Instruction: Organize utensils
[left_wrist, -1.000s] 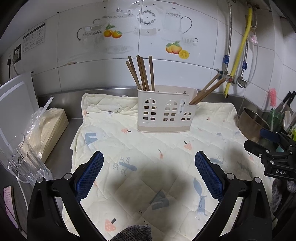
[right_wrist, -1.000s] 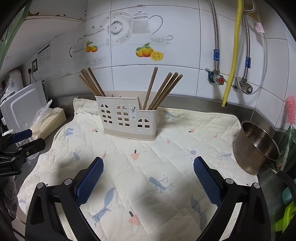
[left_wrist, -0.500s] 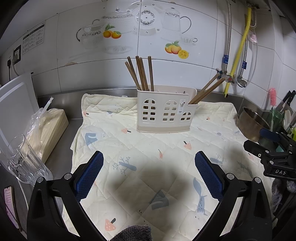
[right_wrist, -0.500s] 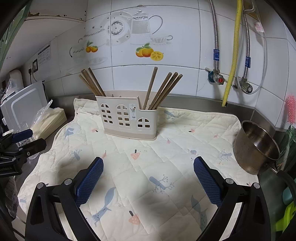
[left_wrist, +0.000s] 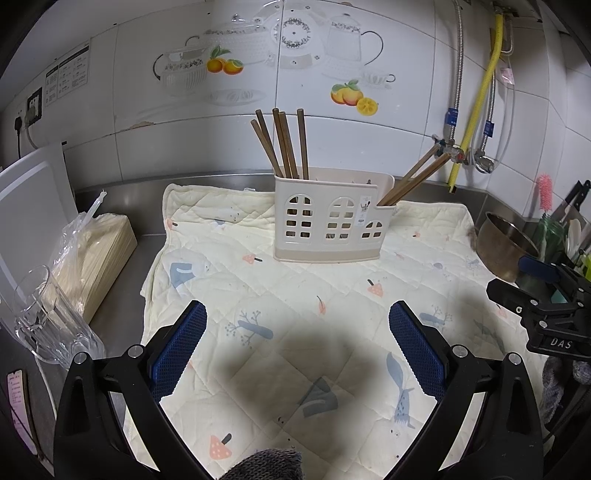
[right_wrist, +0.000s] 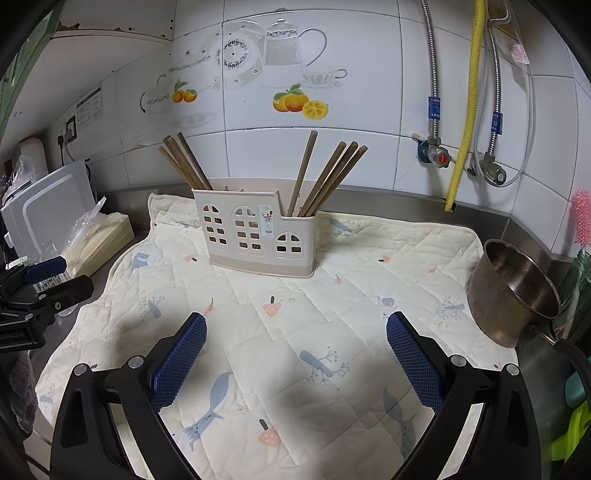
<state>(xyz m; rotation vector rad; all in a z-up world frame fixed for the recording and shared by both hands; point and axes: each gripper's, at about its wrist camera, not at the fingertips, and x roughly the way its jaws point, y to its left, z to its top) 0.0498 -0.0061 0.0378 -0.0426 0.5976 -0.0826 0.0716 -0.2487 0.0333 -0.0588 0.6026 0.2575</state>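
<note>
Chopsticks stand sorted in a cream holder (left_wrist: 328, 218) near the back of a quilted mat (left_wrist: 295, 295) on a steel worktop (left_wrist: 147, 243). One bunch of four chopsticks (left_wrist: 284, 144) rises from the holder's tall end; a second bunch (right_wrist: 325, 177), also four by the right wrist view's count, leans out of the low end. Both sets of tongs hover over the bare front of the mat, well short of the holder: left tongs (left_wrist: 297, 350) spread wide with nothing between the blue pads (left_wrist: 181, 347), right tongs (right_wrist: 295, 354) likewise wide apart and empty.

Only the left wrist view takes in one clear glass (left_wrist: 40, 317) at the mat's left edge, with a bagged stack of pale sheets (left_wrist: 92, 258) behind it and a strip of grey knit sleeve (left_wrist: 266, 465) at the bottom of the frame. It also catches the right tongs side-on at the far right, in front of one metal bowl (left_wrist: 506, 247).

From the right wrist view the bowl's interior is plain, beside the mat's right edge. That view alone separates the low-end chopsticks clearly; in the left wrist view they overlap against the wall pipes (left_wrist: 476, 107).
</note>
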